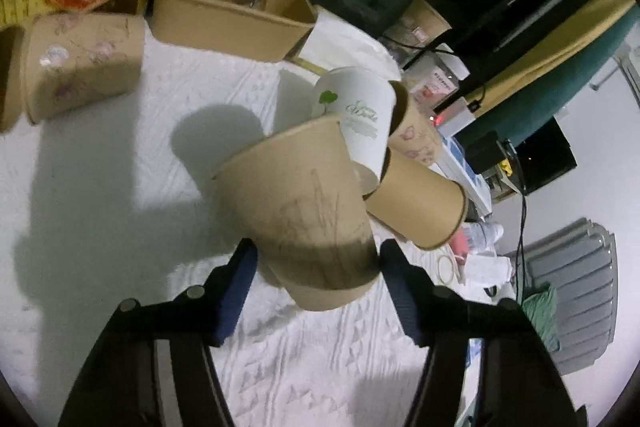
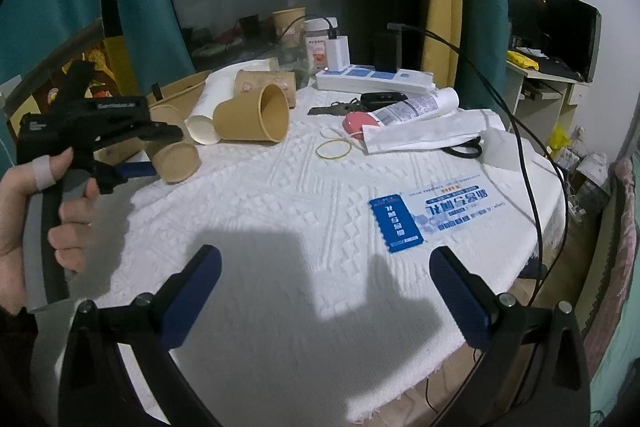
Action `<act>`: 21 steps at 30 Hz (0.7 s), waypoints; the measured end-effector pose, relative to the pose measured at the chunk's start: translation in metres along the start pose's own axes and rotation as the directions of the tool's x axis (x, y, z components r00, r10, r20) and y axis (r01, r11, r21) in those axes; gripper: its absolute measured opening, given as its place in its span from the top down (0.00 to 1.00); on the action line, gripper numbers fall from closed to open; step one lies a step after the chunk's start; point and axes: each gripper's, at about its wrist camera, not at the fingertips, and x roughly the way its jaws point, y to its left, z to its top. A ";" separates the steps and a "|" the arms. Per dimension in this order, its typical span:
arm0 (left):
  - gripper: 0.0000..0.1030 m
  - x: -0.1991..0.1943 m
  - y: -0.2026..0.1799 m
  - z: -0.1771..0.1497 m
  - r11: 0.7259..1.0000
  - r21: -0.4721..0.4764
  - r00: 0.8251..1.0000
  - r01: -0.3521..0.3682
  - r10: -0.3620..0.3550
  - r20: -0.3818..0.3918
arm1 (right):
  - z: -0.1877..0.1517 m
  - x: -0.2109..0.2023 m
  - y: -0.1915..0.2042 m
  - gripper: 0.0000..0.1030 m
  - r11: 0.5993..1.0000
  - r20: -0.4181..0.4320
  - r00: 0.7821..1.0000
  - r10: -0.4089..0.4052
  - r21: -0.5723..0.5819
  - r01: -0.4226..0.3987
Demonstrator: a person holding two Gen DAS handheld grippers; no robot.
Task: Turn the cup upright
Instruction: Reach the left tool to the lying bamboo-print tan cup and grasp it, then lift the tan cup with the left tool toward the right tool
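Note:
My left gripper (image 1: 316, 259) is shut on a brown paper cup (image 1: 304, 211), held tilted above the white tablecloth; its closed base faces the camera and its rim points away. In the right wrist view the same cup (image 2: 176, 155) sits in the left gripper (image 2: 156, 163), held by a hand at the left. Behind it lie a white cup with a green tree logo (image 1: 360, 111), a plain brown cup (image 1: 420, 203) and a pink-patterned brown cup (image 1: 416, 135), all on their sides. My right gripper (image 2: 326, 287) is open and empty over the cloth's near part.
A brown box (image 1: 228, 15) and a patterned cup (image 1: 80, 63) sit at the far left. A rubber band (image 2: 334, 149), pink mouse (image 2: 358, 123), tube (image 2: 416, 105), scissors, leaflet (image 2: 432, 215), power strip (image 2: 376, 79) and cables lie on the round table (image 2: 280, 327).

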 end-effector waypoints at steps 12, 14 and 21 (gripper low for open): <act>0.45 -0.100 0.025 -0.074 0.970 0.243 0.993 0.025 0.004 -0.119 | -0.014 -0.043 0.020 0.00 0.999 0.052 0.998 0.032 -0.019 -0.031; 0.45 -0.120 0.041 -0.099 0.971 0.237 0.989 0.020 0.016 -0.149 | -0.020 -0.048 0.026 0.00 0.999 0.047 0.998 0.039 -0.026 -0.038; 0.45 -0.161 0.073 -0.143 0.978 0.210 0.988 0.004 0.028 -0.149 | -0.042 -0.049 0.049 0.00 0.996 -0.007 0.998 0.070 -0.060 -0.071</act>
